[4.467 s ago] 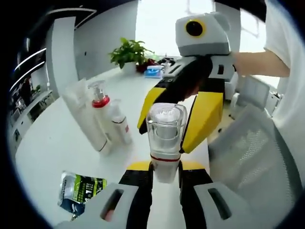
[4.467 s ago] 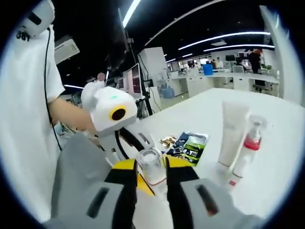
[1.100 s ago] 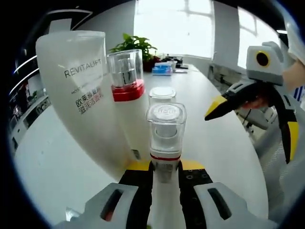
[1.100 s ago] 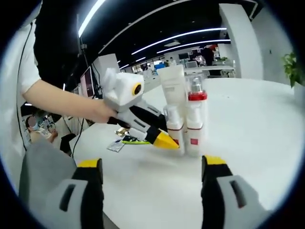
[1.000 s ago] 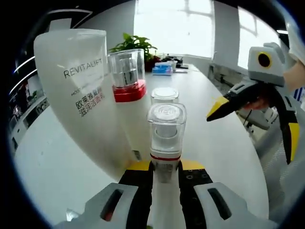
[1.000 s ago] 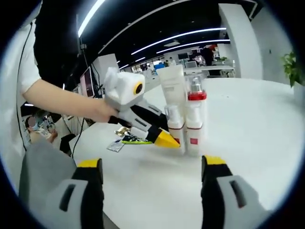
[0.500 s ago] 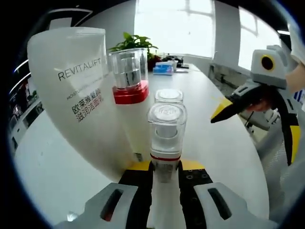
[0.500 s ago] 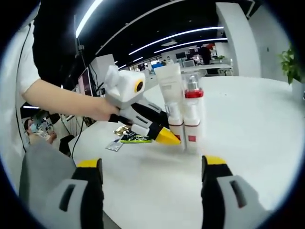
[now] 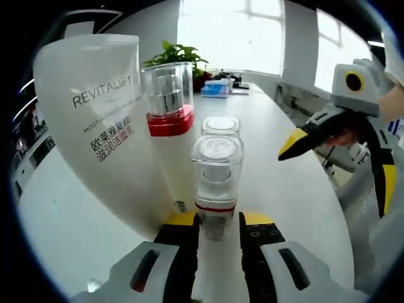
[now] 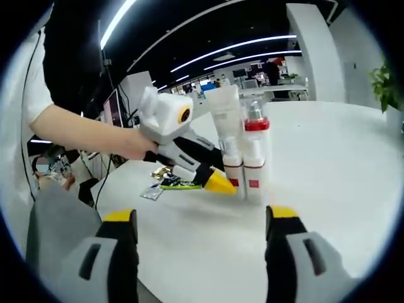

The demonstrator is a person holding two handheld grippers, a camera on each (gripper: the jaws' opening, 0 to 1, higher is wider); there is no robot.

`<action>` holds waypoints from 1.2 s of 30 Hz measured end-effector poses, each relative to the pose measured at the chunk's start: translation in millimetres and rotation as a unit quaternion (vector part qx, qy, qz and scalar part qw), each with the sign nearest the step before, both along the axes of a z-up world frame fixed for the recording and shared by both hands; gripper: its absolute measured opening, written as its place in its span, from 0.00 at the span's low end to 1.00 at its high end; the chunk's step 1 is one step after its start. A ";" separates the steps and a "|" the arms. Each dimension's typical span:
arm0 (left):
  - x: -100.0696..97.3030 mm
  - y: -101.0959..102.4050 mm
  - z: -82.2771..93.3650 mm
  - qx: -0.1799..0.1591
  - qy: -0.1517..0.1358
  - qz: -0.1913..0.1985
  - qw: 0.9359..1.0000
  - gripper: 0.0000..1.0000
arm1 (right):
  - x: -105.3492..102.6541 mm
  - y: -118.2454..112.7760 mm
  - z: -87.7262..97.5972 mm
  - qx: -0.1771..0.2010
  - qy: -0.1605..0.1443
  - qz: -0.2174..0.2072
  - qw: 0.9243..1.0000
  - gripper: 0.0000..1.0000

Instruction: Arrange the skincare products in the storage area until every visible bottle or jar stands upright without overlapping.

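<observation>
— What colours are on the small bottle (image 9: 216, 183) between the left claw (image 9: 218, 235) jaws?
— Clear square cap, a thin red band under it, white body below. The claw itself is black with yellow tips and grey housing.
— And the tall tube (image 9: 104, 120)?
— White, with grey "REVITALIFT" lettering and red characters beneath. The pump bottle (image 9: 169, 117) beside it has a clear cap over a red collar and a white body.
— The right claw (image 10: 197, 252)?
— Black jaws, yellow tips, grey housing.
— The counter (image 10: 328, 164)?
— Plain white. A green-leaved plant (image 9: 173, 57) stands far back on it.
</observation>
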State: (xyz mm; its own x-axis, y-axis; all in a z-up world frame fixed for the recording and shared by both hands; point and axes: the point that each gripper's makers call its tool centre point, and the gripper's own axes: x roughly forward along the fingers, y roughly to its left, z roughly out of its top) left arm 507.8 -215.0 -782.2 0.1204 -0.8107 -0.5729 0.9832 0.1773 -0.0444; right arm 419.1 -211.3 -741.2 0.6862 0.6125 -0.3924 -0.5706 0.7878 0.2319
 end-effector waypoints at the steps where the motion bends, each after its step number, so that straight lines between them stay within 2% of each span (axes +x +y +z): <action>1: -0.4 0.4 -0.3 0.001 0.000 0.000 1.000 0.24 | 0.0 -0.1 0.3 -0.001 -0.001 0.000 1.000 0.83; 10: -5.5 9.3 2.2 0.012 0.003 0.005 1.000 0.30 | -1.6 -0.5 2.7 -0.007 -0.001 0.000 1.000 0.86; 20: -23.8 34.8 4.8 0.025 0.019 0.023 0.999 0.41 | -6.0 2.6 9.7 -0.012 -0.005 0.002 1.000 0.91; 27: -38.5 61.8 3.6 0.036 0.046 0.068 0.996 0.53 | -8.8 5.8 19.1 -0.003 -0.012 -0.003 1.000 0.94; 36: -60.0 90.8 9.0 0.034 0.073 0.114 0.990 0.66 | -16.7 11.5 28.5 0.005 -0.017 0.000 1.000 0.97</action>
State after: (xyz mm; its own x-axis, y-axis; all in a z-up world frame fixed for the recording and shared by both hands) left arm 447.8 -124.3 -773.2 0.2076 -0.7303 -0.6508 0.9011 0.4017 -0.1633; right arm 402.4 -199.9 -712.7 0.6995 0.6157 -0.3628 -0.5781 0.7860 0.2192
